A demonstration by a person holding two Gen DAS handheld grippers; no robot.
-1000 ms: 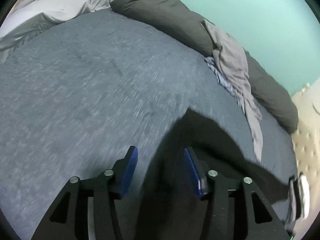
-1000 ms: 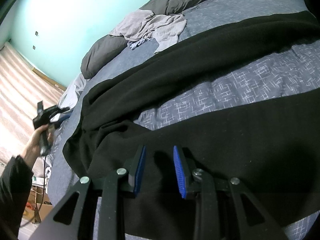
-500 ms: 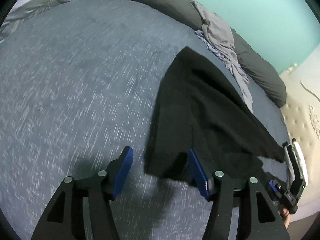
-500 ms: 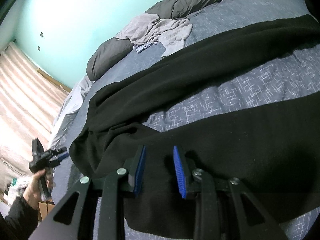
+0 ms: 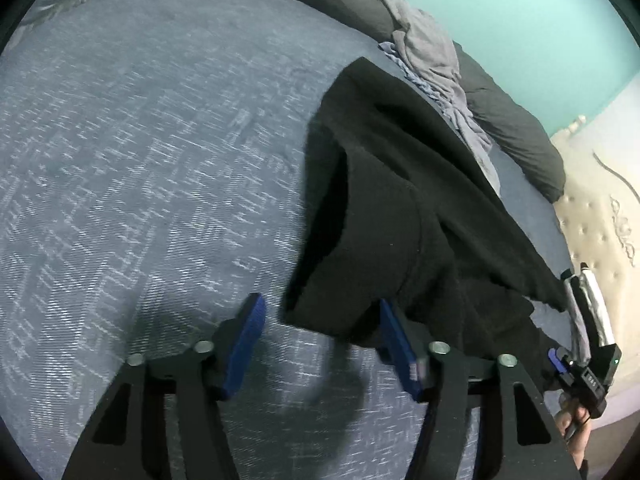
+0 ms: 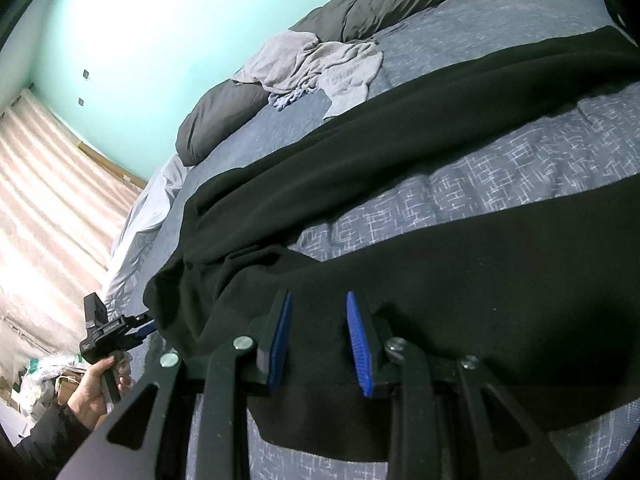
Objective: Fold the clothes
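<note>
Garment: a long black fleece garment lies spread on the blue-grey patterned bedspread, stretching from the near hem at the right gripper across to the folded corner at the left gripper.
Long axis: in the right wrist view the black cloth runs left to right in two dark bands with bedspread showing between them.
Left gripper: the left gripper hangs just over the near edge of the cloth; its jaws have just been closing, they stand half apart, and the cloth corner lies between them, not pinched.
Which way: from these fingers the garment lies ahead and to the right, its corner flap lifted and pointing near-left.
Right gripper: the right gripper has narrow jaws with black cloth between the pads; whether they truly pinch it I cannot tell.
Nearer hand: the left, judged ready to close on the corner.
Far side: grey crumpled clothes against a dark grey duvet roll.
</note>
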